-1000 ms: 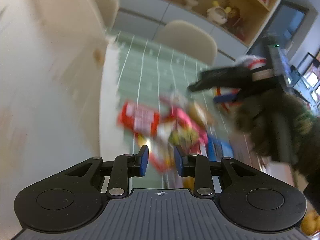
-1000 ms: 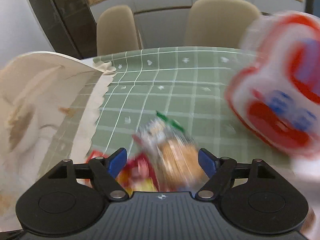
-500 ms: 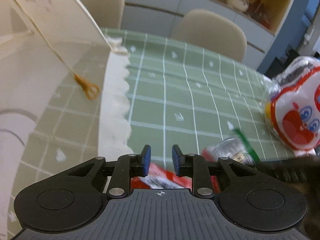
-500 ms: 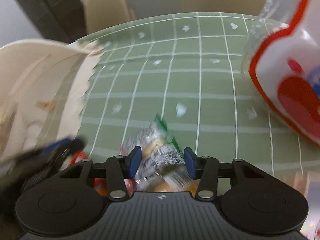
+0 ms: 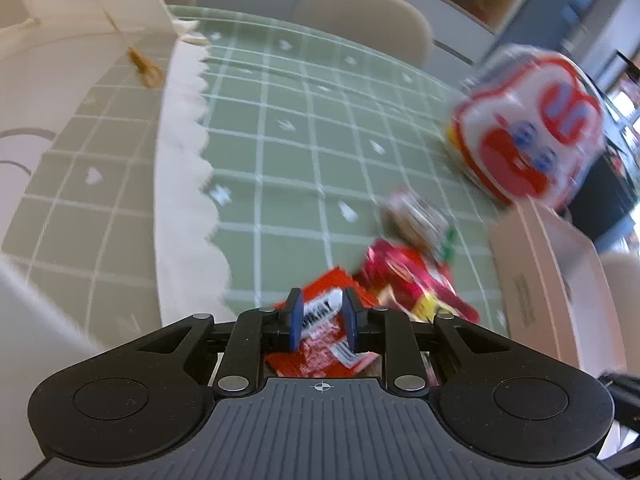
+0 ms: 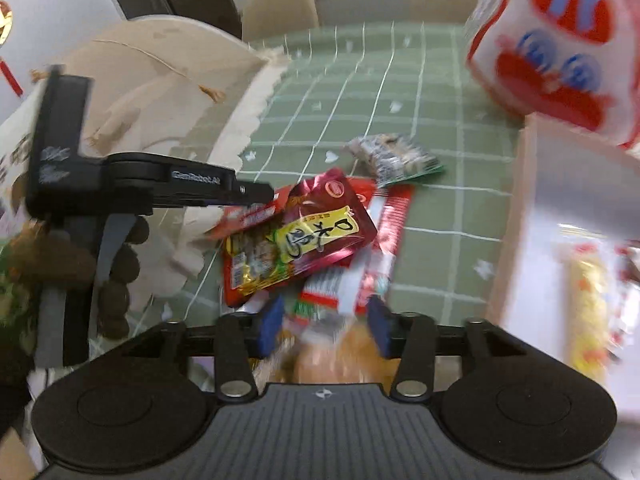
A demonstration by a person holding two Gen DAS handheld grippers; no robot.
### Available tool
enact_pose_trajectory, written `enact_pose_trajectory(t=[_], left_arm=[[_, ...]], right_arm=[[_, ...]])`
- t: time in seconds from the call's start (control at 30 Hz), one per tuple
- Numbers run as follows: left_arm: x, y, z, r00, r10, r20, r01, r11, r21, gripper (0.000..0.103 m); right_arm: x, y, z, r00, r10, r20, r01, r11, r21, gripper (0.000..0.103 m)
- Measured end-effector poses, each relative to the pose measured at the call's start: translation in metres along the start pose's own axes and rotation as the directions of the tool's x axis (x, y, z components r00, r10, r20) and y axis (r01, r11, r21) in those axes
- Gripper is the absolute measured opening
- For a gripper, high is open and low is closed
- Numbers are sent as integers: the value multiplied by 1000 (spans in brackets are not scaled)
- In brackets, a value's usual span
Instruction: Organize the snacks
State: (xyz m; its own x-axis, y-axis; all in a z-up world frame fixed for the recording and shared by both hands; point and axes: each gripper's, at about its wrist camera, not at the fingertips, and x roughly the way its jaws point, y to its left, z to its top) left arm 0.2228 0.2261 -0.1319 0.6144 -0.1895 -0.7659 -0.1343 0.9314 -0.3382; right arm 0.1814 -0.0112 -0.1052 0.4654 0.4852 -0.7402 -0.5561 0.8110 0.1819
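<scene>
A pile of snack packets lies on the green checked tablecloth (image 5: 280, 152). My left gripper (image 5: 322, 320) points down at it, jaws a narrow gap apart. A red packet with white lettering (image 5: 320, 314) shows in that gap; no squeeze is visible. The right wrist view shows the left gripper (image 6: 260, 192) from the side, its tip at that red packet (image 6: 248, 212). My right gripper (image 6: 326, 326) hangs over the near end of the pile, jaws opening, with a blurred orange-brown packet (image 6: 340, 356) between them. A dark red packet with a yellow label (image 6: 304, 236) lies on top.
A white box (image 6: 560, 200) holding snacks stands at the right, with a large red-and-white bag (image 6: 552, 60) behind it. A cream cloth bag (image 6: 140, 92) fills the left. A grey packet with a green edge (image 6: 392, 156) lies apart. Chairs (image 5: 360, 16) stand beyond the table.
The left gripper came down over the red packet; before, only tablecloth showed between its tips. The right gripper swung sideways, its jaws widened, and the white box came into view.
</scene>
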Motion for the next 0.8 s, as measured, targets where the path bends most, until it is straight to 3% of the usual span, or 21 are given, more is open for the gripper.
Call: enact_pose_trajectory(t=[0.07, 0.17, 0.27, 0.37, 0.43, 0.5, 0.6, 0.63, 0.8], left_arm=[[-11, -9, -12, 1000, -6, -4, 6, 999, 46, 24], [-31, -21, -29, 1000, -2, 14, 1, 998, 55, 24], [-49, -32, -47, 999, -26, 18, 25, 999, 44, 25], [-59, -42, -64, 997, -72, -7, 72, 997, 42, 25], [-67, -44, -72, 997, -72, -13, 72, 997, 38, 25], [-81, -41, -81, 999, -43, 4, 43, 999, 21, 25], [-93, -34, -97, 1000, -17, -1, 17, 1000, -12, 25], [-95, -32, -104, 1000, -15, -14, 15, 1000, -25, 25], [-114, -20, -136, 1000, -15, -22, 13, 995, -102, 25]], right_arm=[[-21, 3, -20, 998, -44, 52, 45, 998, -31, 70], [-41, -5, -55, 996, -86, 34, 86, 996, 4, 71], [-43, -20, -84, 998, -12, -68, 25, 981, 192, 71], [-44, -6, -98, 996, 60, -73, -38, 961, 273, 71], [-53, 15, -94, 994, 101, -30, -93, 977, 192, 71], [-69, 29, -88, 997, 15, 77, -21, 997, 80, 71], [-78, 37, -71, 967, -97, 237, 118, 990, -78, 77], [-73, 37, -65, 963, -96, 250, 130, 984, -121, 82], [-21, 44, -44, 966, -141, 214, 203, 932, -301, 82]])
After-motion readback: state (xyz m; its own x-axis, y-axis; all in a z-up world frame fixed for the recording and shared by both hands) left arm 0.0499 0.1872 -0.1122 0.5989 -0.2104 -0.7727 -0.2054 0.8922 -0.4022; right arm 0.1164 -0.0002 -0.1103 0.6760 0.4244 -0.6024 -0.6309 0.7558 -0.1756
